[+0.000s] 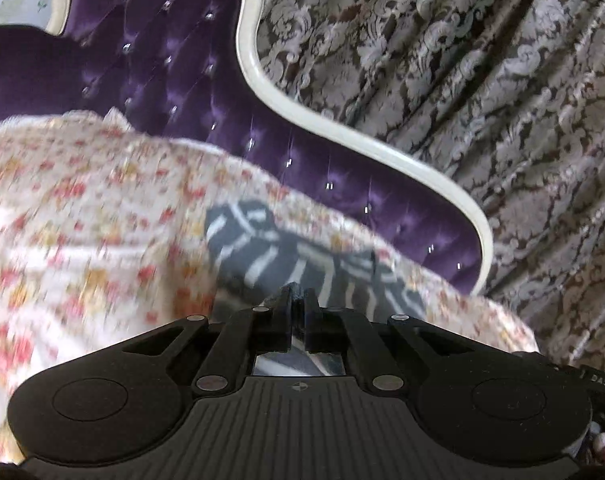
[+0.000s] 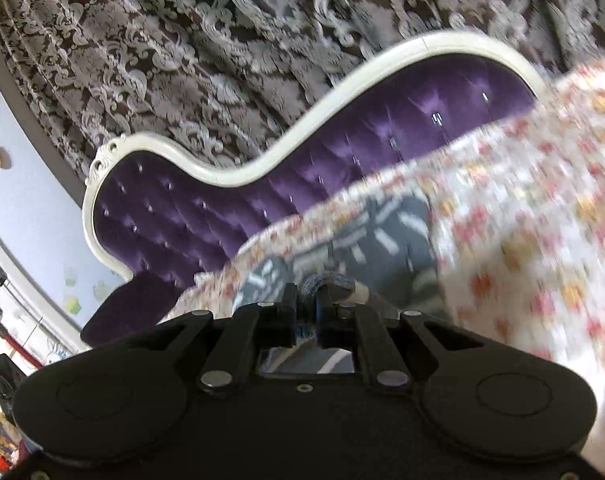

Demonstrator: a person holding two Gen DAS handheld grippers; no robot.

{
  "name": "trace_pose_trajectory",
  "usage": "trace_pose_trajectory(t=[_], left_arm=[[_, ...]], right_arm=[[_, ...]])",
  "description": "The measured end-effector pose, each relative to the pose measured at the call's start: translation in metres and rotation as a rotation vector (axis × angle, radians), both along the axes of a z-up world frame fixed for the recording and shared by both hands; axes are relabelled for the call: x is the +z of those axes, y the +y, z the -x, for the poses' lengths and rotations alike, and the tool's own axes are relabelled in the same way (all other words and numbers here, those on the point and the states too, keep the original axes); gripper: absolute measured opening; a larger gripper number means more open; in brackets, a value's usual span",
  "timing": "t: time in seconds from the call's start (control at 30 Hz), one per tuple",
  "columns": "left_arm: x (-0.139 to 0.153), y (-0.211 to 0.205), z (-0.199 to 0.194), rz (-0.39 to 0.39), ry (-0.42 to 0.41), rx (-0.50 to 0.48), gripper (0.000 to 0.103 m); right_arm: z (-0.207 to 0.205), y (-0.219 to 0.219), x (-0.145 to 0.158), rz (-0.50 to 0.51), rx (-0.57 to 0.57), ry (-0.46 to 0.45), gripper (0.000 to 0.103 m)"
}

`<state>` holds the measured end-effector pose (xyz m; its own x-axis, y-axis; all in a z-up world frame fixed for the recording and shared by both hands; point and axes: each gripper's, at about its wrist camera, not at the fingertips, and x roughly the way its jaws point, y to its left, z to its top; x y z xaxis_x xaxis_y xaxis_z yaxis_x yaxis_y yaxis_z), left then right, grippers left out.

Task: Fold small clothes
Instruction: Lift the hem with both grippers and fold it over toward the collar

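- Pinching a fold of the striped garment (image 1: 286, 256), the left gripper (image 1: 297, 300) had its jaws pressed nearly together, grey-and-white cloth just ahead of the tips.
- Right gripper (image 2: 306, 300) likewise: jaws closed on a bunched edge of the same garment, knit fabric visible between them.
- Beyond both sets of jaws the garment lay partly on the floral bedspread (image 1: 82, 220); how much of it hung free could not be told through the blur.
- Further out, past the bedspread: purple tufted headboard (image 2: 206, 208) with a white frame, then the damask curtain (image 1: 462, 80).
- Judged step: two held edges mid-carry, likely a fold or a spreading-out in progress.
- Next move probably calls for keeping both grips level and laying the cloth flat before letting go.
- Writing: "DAS" on a label at the left gripper's body, rest cut off.
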<state>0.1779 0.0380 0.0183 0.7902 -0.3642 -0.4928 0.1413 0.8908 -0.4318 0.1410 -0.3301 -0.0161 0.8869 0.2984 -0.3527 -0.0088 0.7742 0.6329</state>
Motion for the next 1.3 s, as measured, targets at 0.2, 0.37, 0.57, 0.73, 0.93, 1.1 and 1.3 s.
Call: trace_pose_trajectory(t=[0.2,0.37,0.57,0.73,0.93,1.1,1.3], left_arm=[[0.002,0.000,-0.059,-0.004,-0.014,0.024,0.005],[-0.013,0.000,-0.113,-0.016,0.017,0.046,0.005],[-0.038,-0.005,-0.171,-0.054,0.079,0.065,0.005],[-0.052,-0.013,-0.204,-0.093,0.113,0.066,0.005],[-0.072,-0.015,-0.229,-0.126,0.157,0.095,0.005],[-0.088,-0.011,-0.247,-0.184,0.204,0.139,0.005],[-0.077,0.003,-0.243,-0.191,0.191,0.179,0.006]], right_arm=[[-0.066,-0.014,0.000,0.000,-0.021,-0.021,0.015],[-0.129,-0.028,-0.019,0.022,-0.029,0.021,0.015],[-0.197,-0.029,-0.051,0.052,-0.026,0.101,0.015],[-0.234,-0.029,-0.073,0.056,-0.028,0.162,0.015],[-0.257,-0.031,-0.097,0.075,-0.041,0.222,0.015],[-0.266,-0.033,-0.110,0.091,-0.058,0.261,0.015],[-0.265,-0.037,-0.106,0.077,-0.045,0.215,0.045]])
